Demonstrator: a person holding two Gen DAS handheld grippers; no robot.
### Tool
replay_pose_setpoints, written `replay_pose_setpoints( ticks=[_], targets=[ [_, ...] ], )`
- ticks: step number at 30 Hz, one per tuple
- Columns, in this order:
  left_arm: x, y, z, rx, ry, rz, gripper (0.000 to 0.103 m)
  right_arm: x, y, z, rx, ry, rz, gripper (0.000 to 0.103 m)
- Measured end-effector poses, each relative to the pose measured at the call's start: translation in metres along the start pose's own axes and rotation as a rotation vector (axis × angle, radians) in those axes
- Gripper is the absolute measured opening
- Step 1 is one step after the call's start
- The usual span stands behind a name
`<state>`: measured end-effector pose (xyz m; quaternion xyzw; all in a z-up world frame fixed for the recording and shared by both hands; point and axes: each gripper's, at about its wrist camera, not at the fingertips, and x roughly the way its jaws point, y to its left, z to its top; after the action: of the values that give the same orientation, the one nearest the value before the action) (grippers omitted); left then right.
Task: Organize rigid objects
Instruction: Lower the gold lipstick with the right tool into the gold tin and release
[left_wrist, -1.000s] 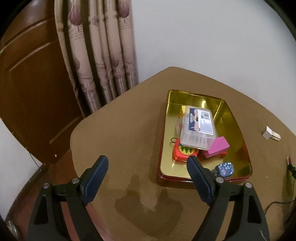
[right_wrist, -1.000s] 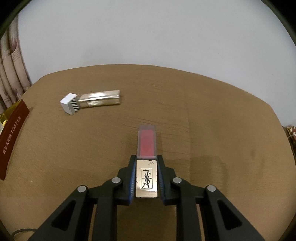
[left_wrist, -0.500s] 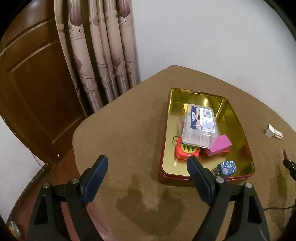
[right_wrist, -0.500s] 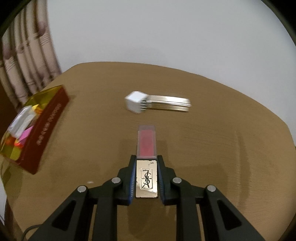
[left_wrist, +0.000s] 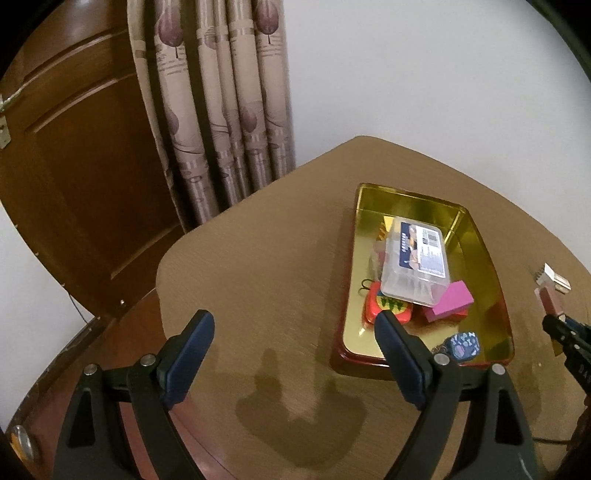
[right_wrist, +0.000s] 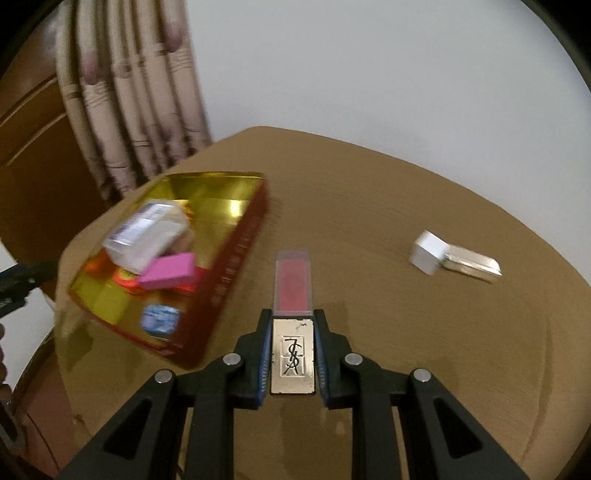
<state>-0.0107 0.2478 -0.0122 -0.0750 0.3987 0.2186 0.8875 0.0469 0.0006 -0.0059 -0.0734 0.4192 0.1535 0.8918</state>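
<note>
My right gripper (right_wrist: 291, 314) is shut on a lip gloss (right_wrist: 292, 280), a gold cap with a clear pink tube, held above the brown table just right of the tin (right_wrist: 236, 258). The tin is red outside and gold inside. In it lie a clear plastic box (left_wrist: 413, 258), a pink block (left_wrist: 452, 297), a red item (left_wrist: 384, 308) and a blue key fob (left_wrist: 463, 343). My left gripper (left_wrist: 291, 321) hovers open and empty over bare table left of the tin (left_wrist: 354, 236). The lip gloss (left_wrist: 550, 301) shows at the right edge of the left wrist view.
A white and silver object (right_wrist: 443, 256) lies on the table right of the lip gloss. The round table's edge (left_wrist: 162, 266) drops off at the left, with a patterned curtain (left_wrist: 221, 110) and a wooden door (left_wrist: 74, 166) behind. A white wall stands at the back.
My right gripper has swung left with the lip gloss, bringing the tin into its view and leaving the white and silver object off to the right. The left gripper has stayed put.
</note>
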Motion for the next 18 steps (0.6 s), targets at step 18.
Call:
replay_pose_setpoints(
  ticks=[18],
  targets=[
    [0.0, 0.008, 0.003, -0.017, 0.001, -0.002, 0.087, 0.051, 0.098, 0.032, -0.126, 0.082, 0.051, 0.02]
  ],
)
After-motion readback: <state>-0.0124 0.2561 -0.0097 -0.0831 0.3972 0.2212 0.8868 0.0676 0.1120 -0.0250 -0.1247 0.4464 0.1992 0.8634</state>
